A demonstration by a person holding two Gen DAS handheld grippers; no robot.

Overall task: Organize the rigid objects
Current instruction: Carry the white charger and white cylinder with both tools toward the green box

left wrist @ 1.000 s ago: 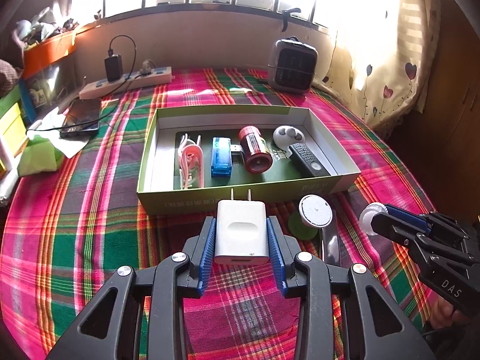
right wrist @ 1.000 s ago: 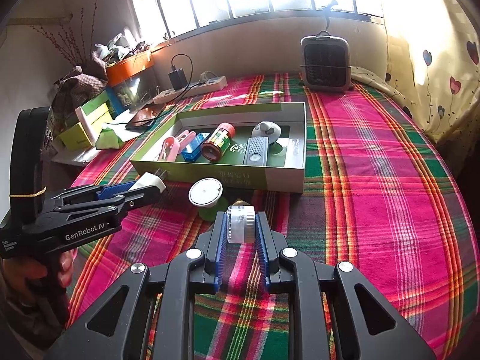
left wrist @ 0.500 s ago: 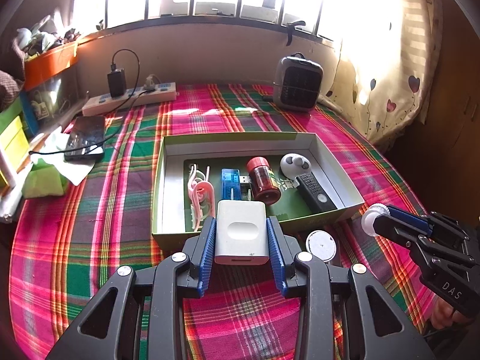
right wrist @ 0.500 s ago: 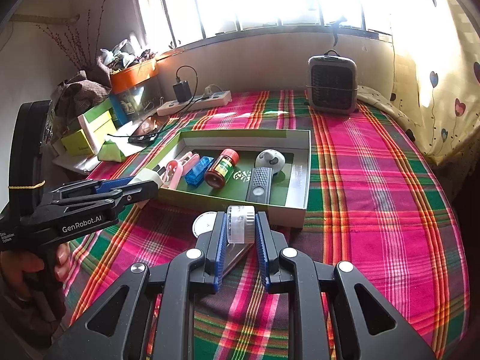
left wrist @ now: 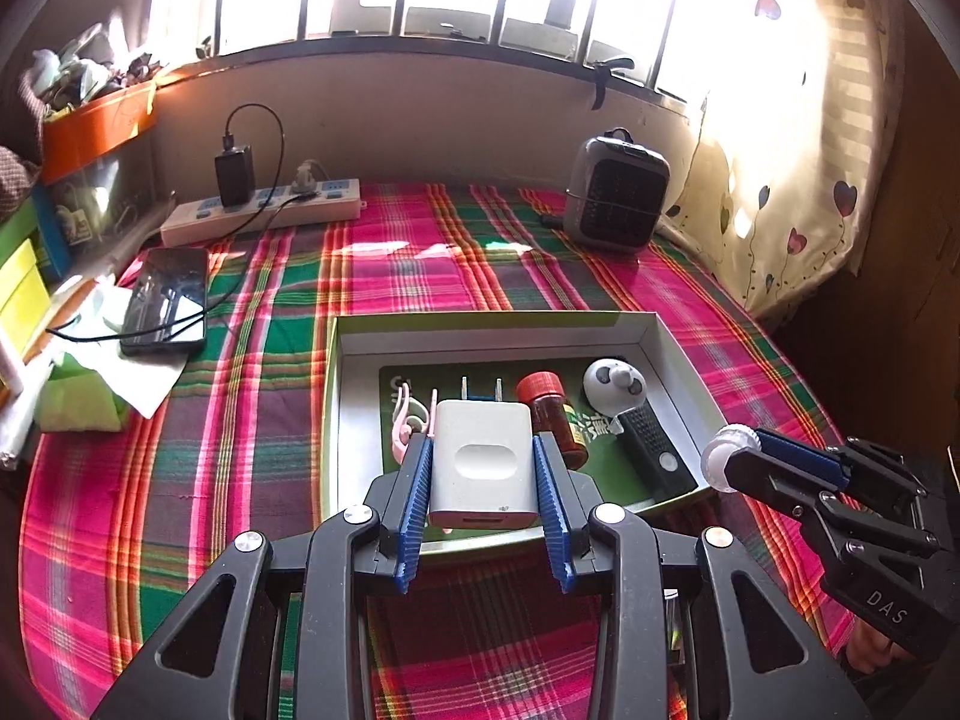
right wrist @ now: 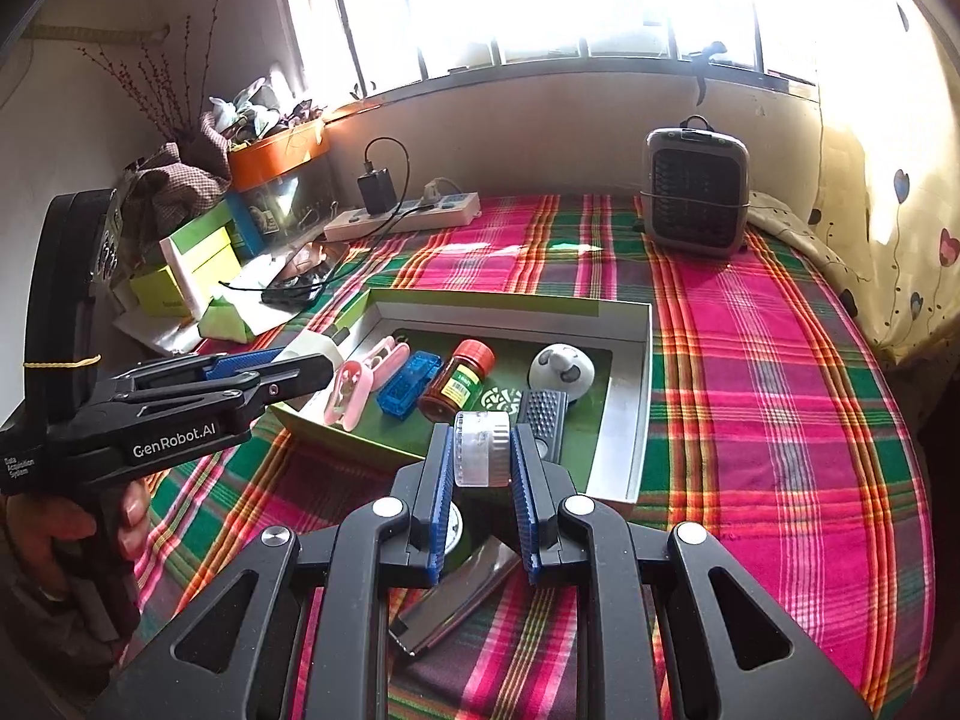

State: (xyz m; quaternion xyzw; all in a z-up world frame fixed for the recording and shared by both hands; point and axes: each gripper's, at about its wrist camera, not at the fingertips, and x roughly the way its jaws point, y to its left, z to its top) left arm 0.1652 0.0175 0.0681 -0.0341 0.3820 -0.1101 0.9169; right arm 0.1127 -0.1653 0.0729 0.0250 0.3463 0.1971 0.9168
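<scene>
Left gripper (left wrist: 483, 468) is clamped on a white charger (left wrist: 483, 459), blue pads pressing both sides, prongs pointing away from the camera toward the box. The charger hangs over the near part of the green box (left wrist: 678, 354), above its near wall. Right gripper (right wrist: 480, 450) is closed tight on a small clear round cap (right wrist: 482, 449), held on edge between the pads, just over the near edge of the same box. Both held things are off the cloth.

Inside the box, from left to right in the right wrist view: pink clip (right wrist: 354, 387), blue stick (right wrist: 407, 383), red-lidded jar (right wrist: 457, 381) lying on its side, white round gadget (right wrist: 563, 369), black remote (right wrist: 543, 420). All sit on the green floor of the box, close together; the jar is between the blue stick and the remote.

The box rests on a plaid cloth (right wrist: 780, 390) covering the table. Under the right gripper on the cloth: a dark flat case (right wrist: 456, 606) and a white disc (right wrist: 454, 531), mostly hidden by the fingers.

Farther back: grey heater (right wrist: 696, 192) by the wall, white power strip (left wrist: 264, 213) with a black adapter (left wrist: 234, 177) plugged in, phone (left wrist: 168, 300) lying flat on the left side. A person's hand (right wrist: 78, 534) holds the left gripper's handle at the left edge of the right wrist view.
</scene>
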